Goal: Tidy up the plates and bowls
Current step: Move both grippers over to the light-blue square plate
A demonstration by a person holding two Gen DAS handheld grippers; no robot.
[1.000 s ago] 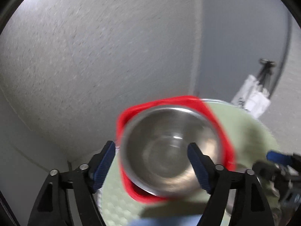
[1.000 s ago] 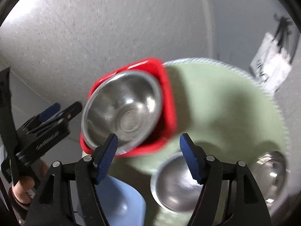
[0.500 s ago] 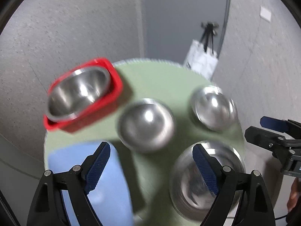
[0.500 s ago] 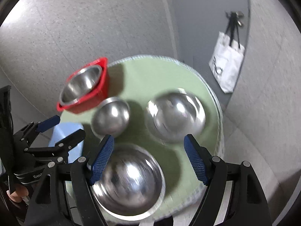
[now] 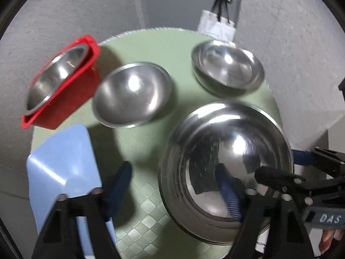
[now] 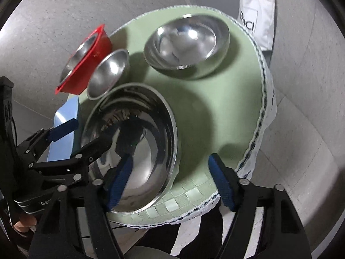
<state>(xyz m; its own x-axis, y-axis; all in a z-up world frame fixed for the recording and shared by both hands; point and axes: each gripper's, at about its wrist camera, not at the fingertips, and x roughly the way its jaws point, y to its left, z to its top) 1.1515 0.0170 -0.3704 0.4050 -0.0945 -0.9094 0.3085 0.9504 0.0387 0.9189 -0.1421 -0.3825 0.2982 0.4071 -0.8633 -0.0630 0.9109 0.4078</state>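
Note:
A round table with a green mat (image 5: 151, 43) (image 6: 226, 97) holds several steel bowls. The largest steel bowl (image 5: 226, 164) (image 6: 138, 142) sits at the near edge. A mid-size steel bowl (image 5: 131, 95) (image 6: 107, 75) is in the middle and another (image 5: 228, 64) (image 6: 185, 43) at the far right. A red square dish (image 5: 64, 95) (image 6: 86, 75) at the left holds one more steel bowl (image 5: 56, 75). A blue square plate (image 5: 62, 168) (image 6: 64, 125) lies near left. My left gripper (image 5: 174, 192) is open, straddling the large bowl's left rim. My right gripper (image 6: 170, 181) is open over its right rim.
A white tote bag (image 5: 216, 27) (image 6: 256, 15) hangs by the grey wall behind the table. The mat's edge (image 6: 261, 112) drops to a grey floor on the right. Each gripper shows in the other's view, the right (image 5: 301, 185) and the left (image 6: 49, 146).
Both cameras pulled back from the red dish and came down near the large bowl at the near edge. Both grippers stayed open. The bowls have not moved.

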